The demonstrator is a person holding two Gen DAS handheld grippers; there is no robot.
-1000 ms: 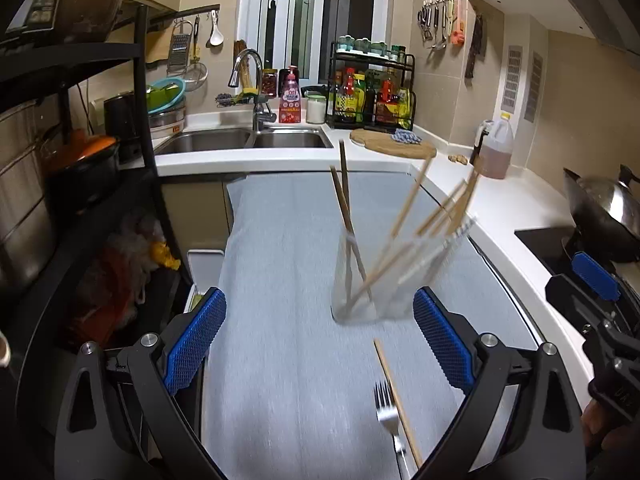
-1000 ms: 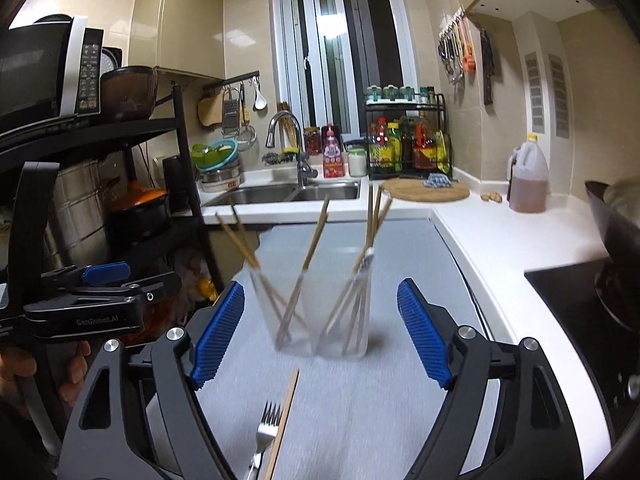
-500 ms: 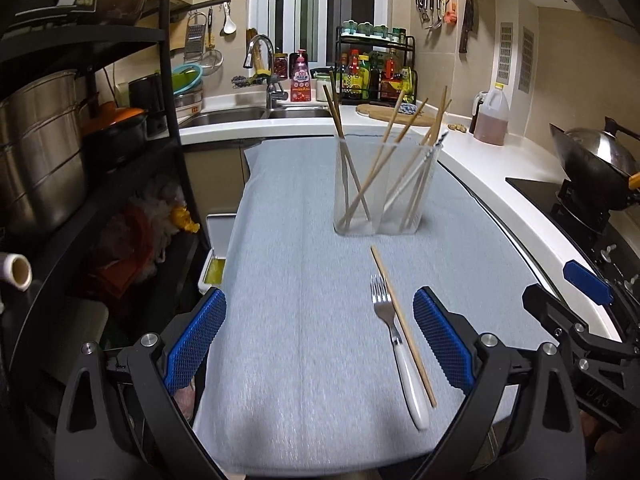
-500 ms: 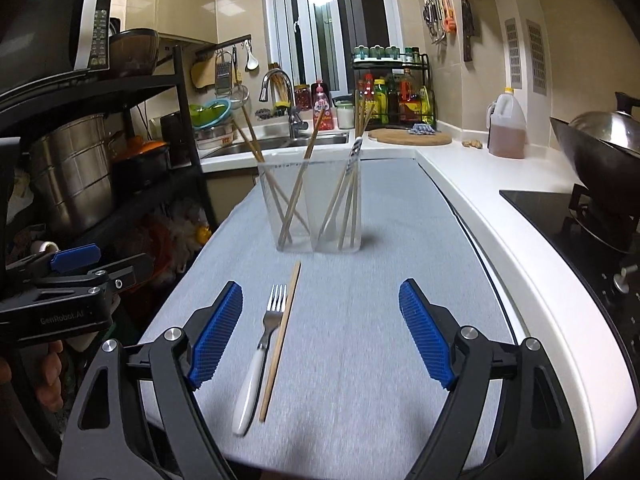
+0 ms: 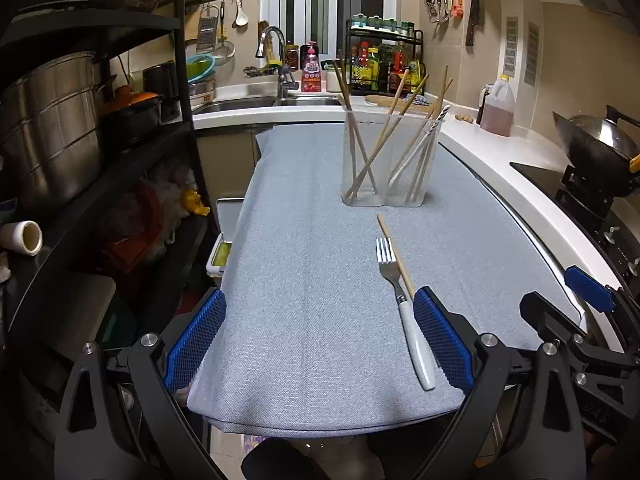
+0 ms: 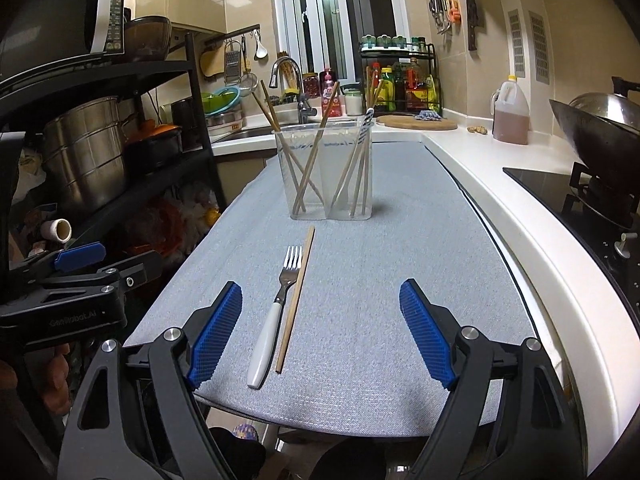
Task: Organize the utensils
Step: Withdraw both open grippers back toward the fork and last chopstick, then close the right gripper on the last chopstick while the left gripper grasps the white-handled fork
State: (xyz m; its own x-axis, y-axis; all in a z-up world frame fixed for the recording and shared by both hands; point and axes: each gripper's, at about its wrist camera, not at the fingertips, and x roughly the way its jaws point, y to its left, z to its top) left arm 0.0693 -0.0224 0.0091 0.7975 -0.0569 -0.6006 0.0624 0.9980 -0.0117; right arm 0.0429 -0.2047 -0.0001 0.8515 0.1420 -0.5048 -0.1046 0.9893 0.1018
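Observation:
A fork with a white handle [image 5: 408, 312] [image 6: 274, 316] lies on the grey mat [image 5: 320, 260] [image 6: 360, 280], tines pointing away, with a single wooden chopstick [image 5: 394, 254] [image 6: 296, 300] beside it on its right. Farther back stands a clear two-part holder [image 5: 386, 160] [image 6: 324, 172] with several chopsticks leaning in it. My left gripper [image 5: 318, 336] hangs open over the mat's near edge; its right pad is next to the fork handle. My right gripper [image 6: 320, 332] is open too, with nothing between its pads, and the fork and chopstick lie just inside its left pad.
A black shelf rack with steel pots [image 5: 48, 136] [image 6: 84, 156] stands at the left. A sink [image 5: 256, 104] lies behind the mat. A white counter [image 6: 520, 184] with an oil jug [image 6: 510, 110] and a wok on the hob [image 6: 600, 128] runs along the right.
Both grippers have drawn back toward the mat's near edge and sunk lower. The holder now looks farther off, and the whole fork and chopstick have come into view.

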